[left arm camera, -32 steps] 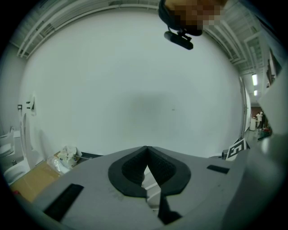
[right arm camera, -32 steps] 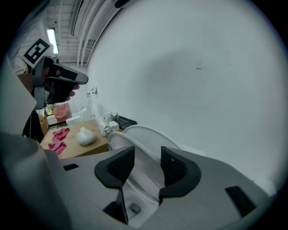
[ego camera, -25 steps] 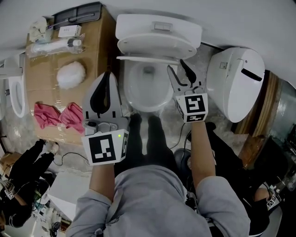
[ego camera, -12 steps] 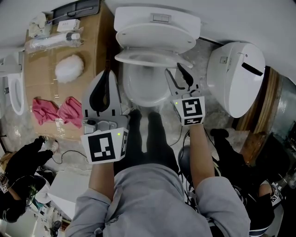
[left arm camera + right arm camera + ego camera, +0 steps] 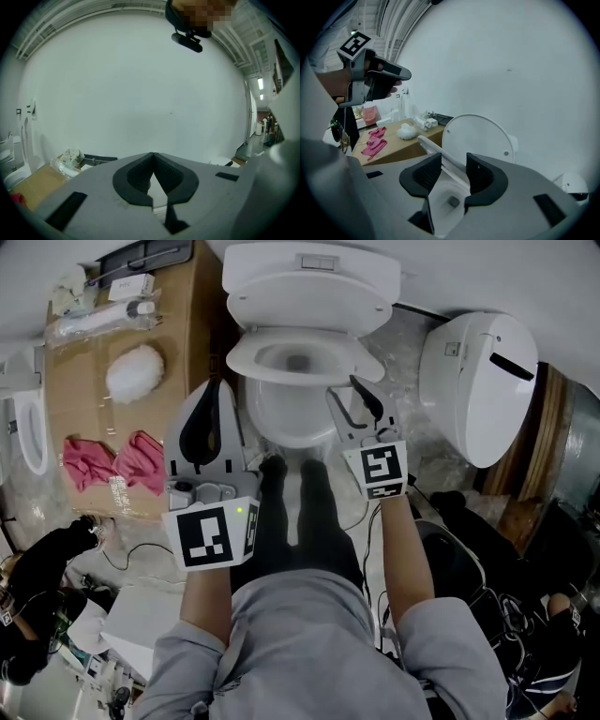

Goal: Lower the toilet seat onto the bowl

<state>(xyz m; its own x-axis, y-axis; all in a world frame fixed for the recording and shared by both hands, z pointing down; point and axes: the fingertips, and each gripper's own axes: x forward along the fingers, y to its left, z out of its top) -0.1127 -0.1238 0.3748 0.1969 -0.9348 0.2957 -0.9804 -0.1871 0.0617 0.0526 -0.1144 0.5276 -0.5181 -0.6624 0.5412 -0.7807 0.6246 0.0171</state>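
The white toilet seat point(image 5: 242, 360) hangs half lowered over the bowl point(image 5: 291, 420). Behind it the lid point(image 5: 309, 298) stands upright against the tank. My right gripper point(image 5: 343, 386) is shut on the seat's front right rim. In the right gripper view the seat point(image 5: 431, 143) runs between the two black pads of my right gripper point(image 5: 453, 159), with the lid point(image 5: 483, 138) behind and the bowl point(image 5: 449, 200) below. My left gripper point(image 5: 217, 388) is held left of the bowl, shut and holding nothing. Its pads meet at the tip, seen against a bare wall in the left gripper view point(image 5: 153, 154).
A cardboard-covered surface point(image 5: 75, 409) on the left carries pink cloths point(image 5: 117, 463), a white fluffy pad point(image 5: 134, 373) and a wrapped bottle point(image 5: 98, 322). A second toilet point(image 5: 478, 385) stands at the right. The person's legs point(image 5: 300, 512) are right in front of the bowl.
The seat has swung down from nearly upright to about halfway over the bowl, with my right gripper on its rim. My left gripper has stayed where it was.
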